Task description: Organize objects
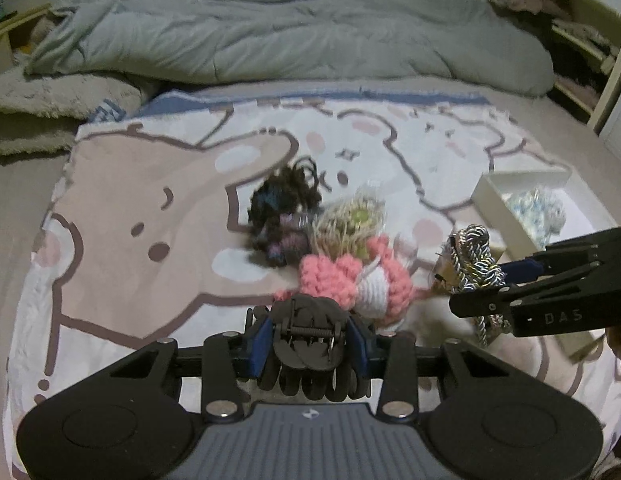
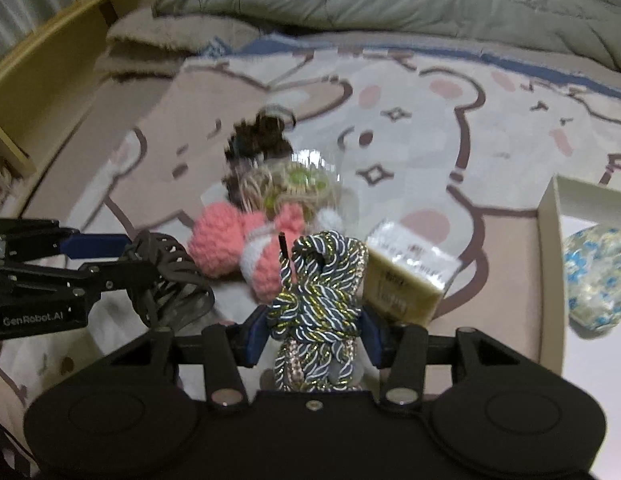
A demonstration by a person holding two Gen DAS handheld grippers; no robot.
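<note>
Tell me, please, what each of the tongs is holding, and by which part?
Left tongs: black claw hair clip, pinched across its hinged spring end. Right tongs: knotted metallic cord, gripped around the bundle's middle.

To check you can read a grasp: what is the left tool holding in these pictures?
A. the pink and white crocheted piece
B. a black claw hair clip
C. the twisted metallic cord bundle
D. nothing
B: the left tool has its blue pads closed on the black claw hair clip, while the cord bundle sits in the right tool.
</note>
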